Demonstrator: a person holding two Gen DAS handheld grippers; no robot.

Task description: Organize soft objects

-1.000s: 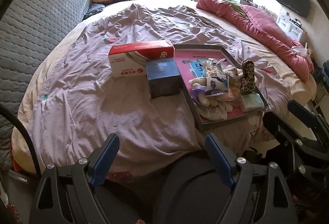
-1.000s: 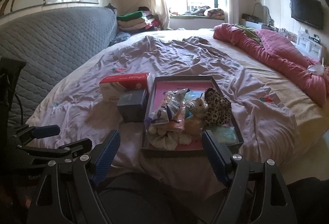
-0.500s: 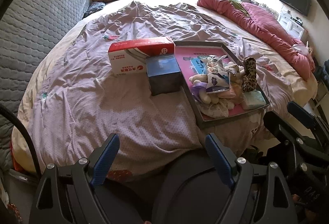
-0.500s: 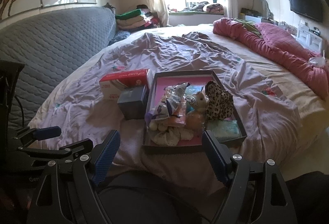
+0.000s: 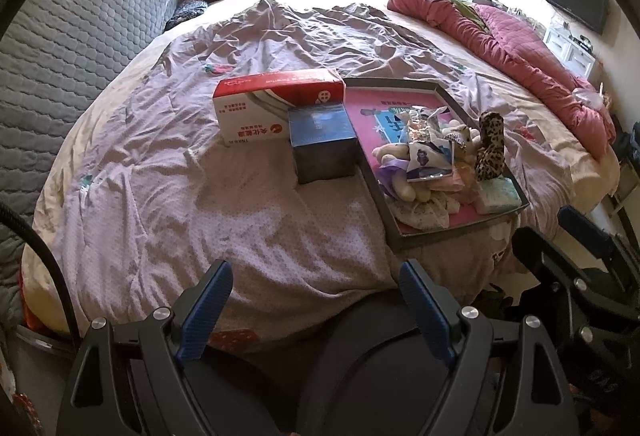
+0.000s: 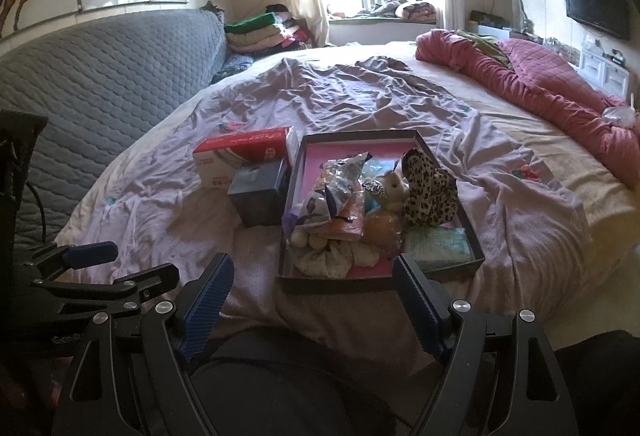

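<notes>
A dark tray with a pink floor (image 5: 440,92) (image 6: 352,135) lies on the bed near its front edge. It holds a pile of soft things: a leopard-print toy (image 5: 489,148) (image 6: 430,188), a small plush animal (image 6: 394,183), plastic packets (image 5: 424,156) (image 6: 340,176), a floral cloth (image 6: 332,260) and a pale green pack (image 5: 498,196) (image 6: 438,242). My left gripper (image 5: 316,294) is open and empty, short of the bed edge. My right gripper (image 6: 312,288) is open and empty, just in front of the tray.
A red and white box (image 5: 276,104) (image 6: 240,156) and a dark blue box (image 5: 322,144) (image 6: 258,192) stand left of the tray. A pink quilt (image 5: 500,48) lies at the right. A grey padded headboard (image 5: 68,52) runs along the left. Folded clothes (image 6: 260,32) are stacked at the back.
Both grippers have tilted and lifted slightly, so the bed and tray sit a little lower in view. Both stay open and empty. Nothing on the bed has moved.
</notes>
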